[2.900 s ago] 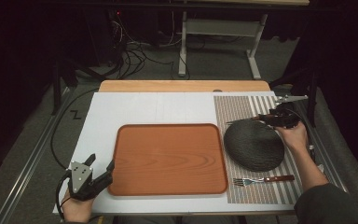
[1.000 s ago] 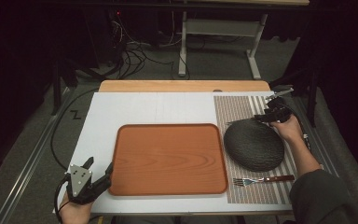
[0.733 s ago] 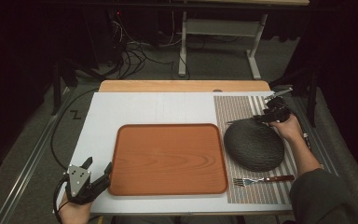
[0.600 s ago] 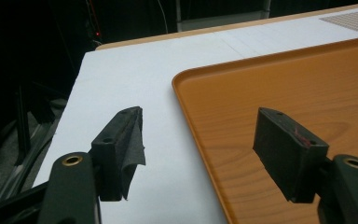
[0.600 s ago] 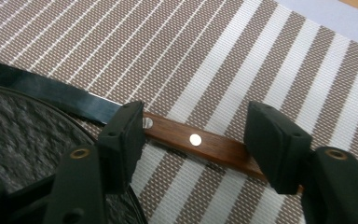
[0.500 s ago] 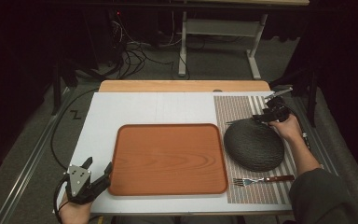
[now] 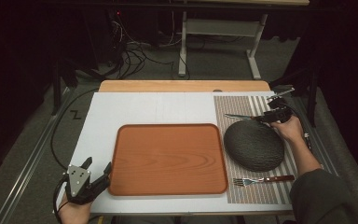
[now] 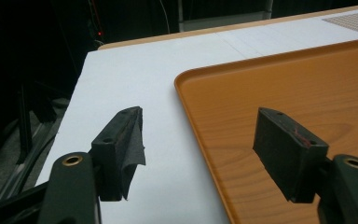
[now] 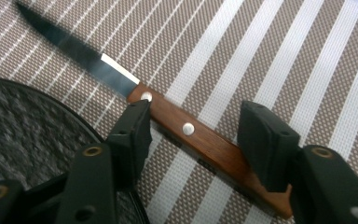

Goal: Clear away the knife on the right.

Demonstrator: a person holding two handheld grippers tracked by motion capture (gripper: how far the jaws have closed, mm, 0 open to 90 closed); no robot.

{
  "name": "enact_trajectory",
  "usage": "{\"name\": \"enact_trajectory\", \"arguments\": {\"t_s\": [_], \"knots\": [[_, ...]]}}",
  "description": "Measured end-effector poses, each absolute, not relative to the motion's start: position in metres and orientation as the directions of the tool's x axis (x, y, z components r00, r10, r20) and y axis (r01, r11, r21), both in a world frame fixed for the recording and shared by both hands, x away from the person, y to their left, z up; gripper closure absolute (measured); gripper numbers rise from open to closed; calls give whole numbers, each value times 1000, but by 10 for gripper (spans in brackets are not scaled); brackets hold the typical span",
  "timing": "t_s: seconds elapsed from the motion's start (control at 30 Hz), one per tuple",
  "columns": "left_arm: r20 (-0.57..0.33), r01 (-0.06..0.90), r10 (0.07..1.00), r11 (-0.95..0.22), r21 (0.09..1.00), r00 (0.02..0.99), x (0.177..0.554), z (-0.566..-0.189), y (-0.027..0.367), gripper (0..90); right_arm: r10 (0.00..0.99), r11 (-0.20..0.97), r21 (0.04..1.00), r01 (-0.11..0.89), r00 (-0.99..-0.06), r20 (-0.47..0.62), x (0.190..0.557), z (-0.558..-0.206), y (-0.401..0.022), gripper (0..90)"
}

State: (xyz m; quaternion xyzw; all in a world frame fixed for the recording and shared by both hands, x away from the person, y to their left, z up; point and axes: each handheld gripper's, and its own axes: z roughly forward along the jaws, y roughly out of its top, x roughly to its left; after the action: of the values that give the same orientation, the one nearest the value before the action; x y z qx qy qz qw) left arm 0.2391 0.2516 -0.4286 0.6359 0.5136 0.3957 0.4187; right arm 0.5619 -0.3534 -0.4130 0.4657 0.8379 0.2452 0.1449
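Knife [image 9: 186, 130] with a riveted wooden handle lies flat on the striped woven placemat [image 7: 242, 105] at the right of the high view, just beyond the dark round plate [image 7: 254, 145]. Right gripper [image 9: 193, 126] straddles the handle, its jaws having just narrowed, pads apart from the wood. Left gripper [image 7: 95, 170] rests at lower left with jaws wide and nothing between them, one over the orange wooden tray [image 7: 168, 158]. A fork [image 7: 261, 180] lies at lower right. White board tops the table [image 7: 140, 105]; dark floor and cables lie beyond.
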Motion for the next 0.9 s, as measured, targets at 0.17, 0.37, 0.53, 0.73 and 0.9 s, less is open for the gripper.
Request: {"name": "enact_trajectory", "arguments": {"t_s": [0.17,0.37,0.53,0.73,0.9], "knots": [[73,320,984,-121,940,160,239,-429,252,330,857,454,534,713,-514,-42,559,-413,-352,512],[74,321,984,-123,939,161,239,-429,251,330,852,464,528,711,-521,-47,556,-412,-352,602],[74,322,984,-124,939,161,239,-429,252,330,852,462,532,710,-522,-43,554,-412,-354,699],[74,322,984,-124,939,162,239,-429,252,330,850,458,537,708,-526,-33,552,-413,-357,768],[72,320,984,-121,940,161,239,-429,252,330,853,457,535,711,-521,-37,552,-412,-357,776]]}}
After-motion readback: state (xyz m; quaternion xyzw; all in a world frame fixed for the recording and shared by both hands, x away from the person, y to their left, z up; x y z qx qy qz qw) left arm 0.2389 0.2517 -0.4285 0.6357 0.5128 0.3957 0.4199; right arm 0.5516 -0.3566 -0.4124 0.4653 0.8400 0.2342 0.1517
